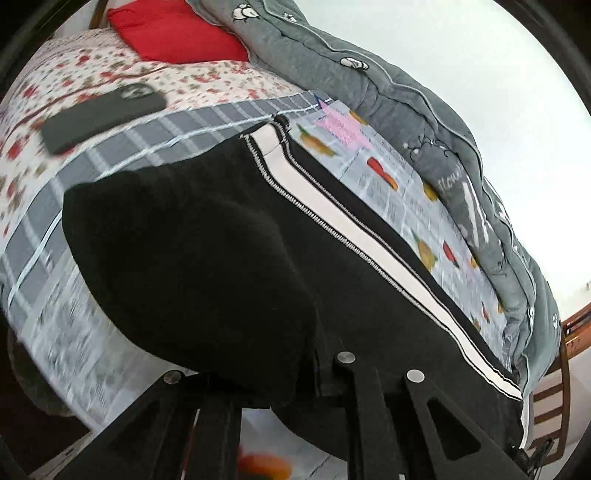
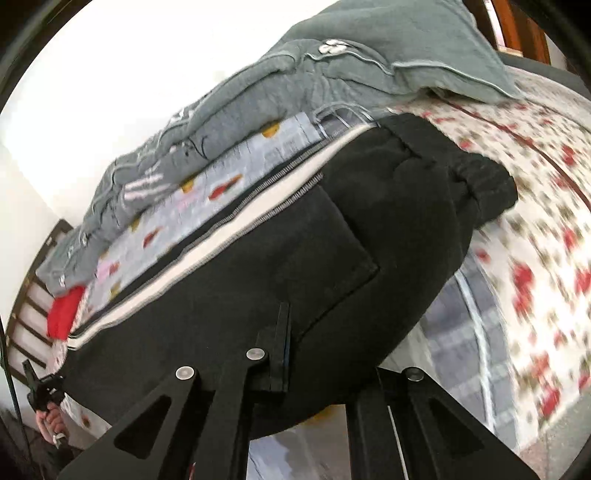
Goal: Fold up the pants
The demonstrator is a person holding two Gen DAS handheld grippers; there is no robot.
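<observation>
Black pants point(image 1: 221, 258) with a white side stripe point(image 1: 354, 229) lie along the bed. My left gripper point(image 1: 306, 369) is shut on the pants near the leg end, with black cloth draped over its fingers. In the right wrist view the pants point(image 2: 295, 236) show a back pocket and the elastic waistband point(image 2: 480, 184). My right gripper point(image 2: 295, 369) is shut on the pants' near edge below the pocket; one finger point(image 2: 280, 343) lies on top of the cloth. The near edge is lifted off the bed. The left gripper and hand point(image 2: 44, 395) show at the far left.
A dark phone point(image 1: 103, 118) lies on the floral sheet point(image 1: 207, 81). A red pillow point(image 1: 173, 33) sits at the head. A grey quilt point(image 1: 406, 110) is bunched along the far side by the wall. A fruit-print cover point(image 1: 406, 192) lies under the pants. A wooden bed frame point(image 1: 554, 387) shows.
</observation>
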